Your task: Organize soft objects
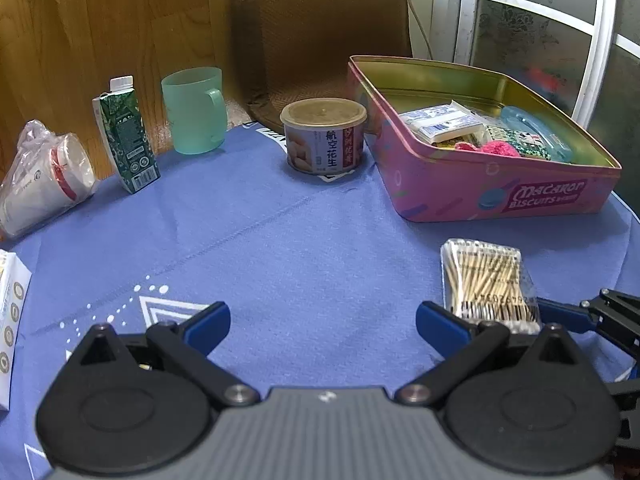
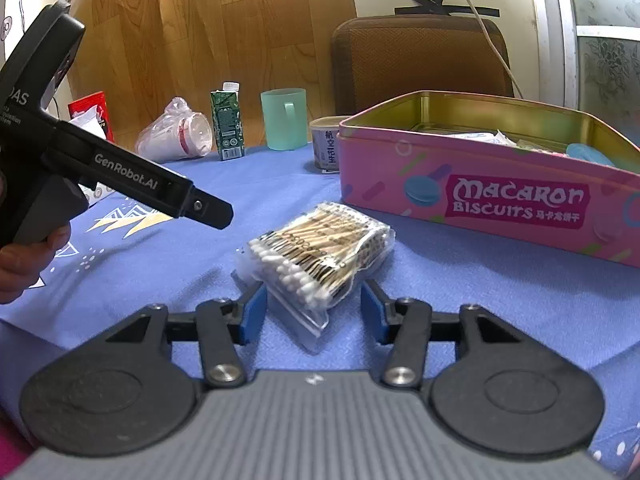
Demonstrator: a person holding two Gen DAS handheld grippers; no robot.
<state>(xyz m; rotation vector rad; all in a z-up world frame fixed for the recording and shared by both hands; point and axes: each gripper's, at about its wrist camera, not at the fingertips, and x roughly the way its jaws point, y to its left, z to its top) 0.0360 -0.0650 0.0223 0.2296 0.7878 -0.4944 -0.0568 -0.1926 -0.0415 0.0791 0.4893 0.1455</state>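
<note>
A clear bag of cotton swabs [image 2: 320, 256] lies on the blue tablecloth in front of a pink Macaron Biscuits tin [image 2: 500, 200]. My right gripper [image 2: 314, 312] is open, its blue pads either side of the bag's near end, not closed on it. The bag also shows in the left wrist view [image 1: 488, 280], at the right, with the right gripper's fingers [image 1: 568, 312] beside it. My left gripper [image 1: 322, 326] is open and empty over bare cloth. The tin [image 1: 480, 184] holds tissue packs, a pink fuzzy item [image 1: 500, 148] and a blue case.
At the back stand a peanut can [image 1: 324, 136], a green mug [image 1: 194, 110], a green carton [image 1: 126, 134] and bagged paper cups [image 1: 44, 176]. A white box [image 1: 8, 320] lies at the left edge. A brown chair [image 1: 320, 36] stands behind the table.
</note>
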